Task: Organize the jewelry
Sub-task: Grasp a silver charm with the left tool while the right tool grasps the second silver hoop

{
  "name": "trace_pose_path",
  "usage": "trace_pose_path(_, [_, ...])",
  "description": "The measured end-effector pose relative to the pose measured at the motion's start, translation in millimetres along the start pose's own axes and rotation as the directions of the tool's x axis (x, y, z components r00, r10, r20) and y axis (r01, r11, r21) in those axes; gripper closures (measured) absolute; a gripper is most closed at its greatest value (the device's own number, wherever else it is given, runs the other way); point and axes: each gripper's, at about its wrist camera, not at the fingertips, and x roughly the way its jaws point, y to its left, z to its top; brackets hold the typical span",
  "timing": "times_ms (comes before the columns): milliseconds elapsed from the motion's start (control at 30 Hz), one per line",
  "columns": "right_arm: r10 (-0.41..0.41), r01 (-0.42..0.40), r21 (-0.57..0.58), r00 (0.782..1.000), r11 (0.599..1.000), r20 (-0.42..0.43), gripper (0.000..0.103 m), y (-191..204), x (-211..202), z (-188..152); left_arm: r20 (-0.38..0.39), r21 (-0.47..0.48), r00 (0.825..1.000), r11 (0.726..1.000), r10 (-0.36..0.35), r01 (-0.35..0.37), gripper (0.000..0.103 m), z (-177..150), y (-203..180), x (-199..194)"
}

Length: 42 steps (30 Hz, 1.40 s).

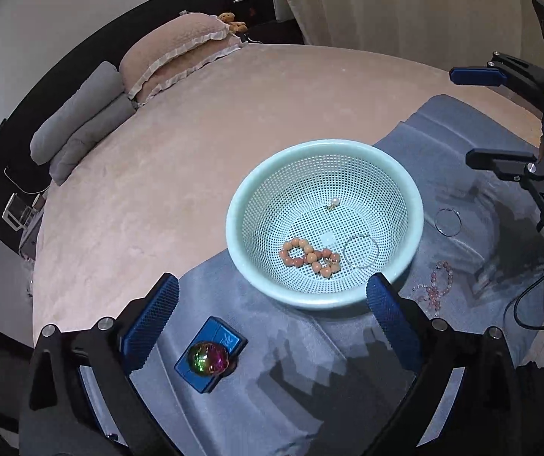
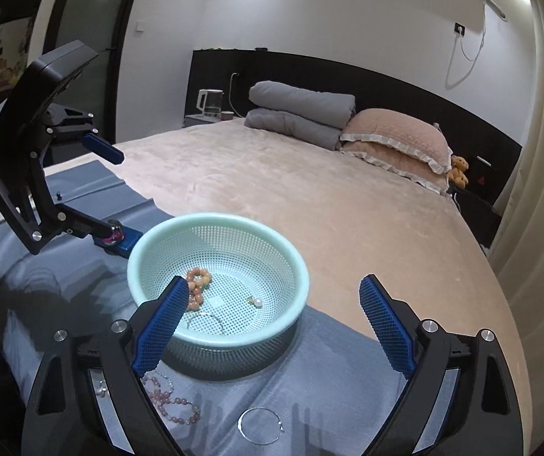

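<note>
Holding three pieces, one basket (image 1: 234, 205), two bracelets outside

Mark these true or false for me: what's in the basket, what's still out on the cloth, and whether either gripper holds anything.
1. The orange bead bracelet lies in the basket. True.
2. The pink bead bracelet is in the basket. False: it lies on the blue cloth.
3. Both the left gripper and the right gripper are open and empty. True.
4. The blue box is bare. False: an iridescent ball sits on it.
</note>
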Motion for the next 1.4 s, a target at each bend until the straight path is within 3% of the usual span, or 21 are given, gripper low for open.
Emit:
trace_pose_path(400, [0.0, -0.001, 0.034, 1.0, 0.999, 0.026, 0.015, 24.5, -60.4, -11.6, -0.001, -0.059, 1.0, 0.998, -0.026, 0.026, 0.006, -50.1, -9.4, -48.9])
trace_pose_path(867, [0.002, 0.015, 0.148, 0.994, 0.989, -0.113, 0.015, 25.3, -30.7, -93.7, -0.04, -0.05, 0.991, 0.991, -0.129, 0.127, 0.007, -110.2, -62.0, -0.8])
trace_pose_path(967, [-0.002, 0.026, 0.17, 0.99, 0.985, -0.144, 0.015, 23.2, -16.3, -106.2, -0.068, -0.089, 0.984, 0.983, -0.166, 0.16, 0.02, -116.3, -64.5, 15.8])
trace_pose_path(1033, [-0.003, 0.032, 0.193, 0.989, 0.981, -0.15, 0.015, 20.1, -8.7, -113.3, -0.098, -0.099, 0.98, 0.981, -0.175, 0.166, 0.036, -117.5, -65.7, 27.6])
trace_pose_path(1200, [-0.006, 0.048, 0.246, 0.986, 0.968, -0.169, 0.015, 11.7, 10.8, -127.1, -0.107, -0.076, 0.975, 0.979, -0.197, 0.189, 0.038, -122.4, -76.1, 39.1])
trace_pose_path(1333, [-0.018, 0.072, 0.288, 0.982, 0.955, -0.188, 0.015, 6.4, 29.0, -135.0, -0.114, -0.041, 0.969, 0.975, -0.22, 0.216, 0.053, -126.0, -87.0, 42.5])
trace_pose_path(1400, [-0.02, 0.083, 0.313, 0.98, 0.946, -0.197, 0.015, 3.9, 37.1, -136.1, -0.131, -0.017, 0.969, 0.978, -0.211, 0.21, 0.055, -127.6, -92.2, 47.6])
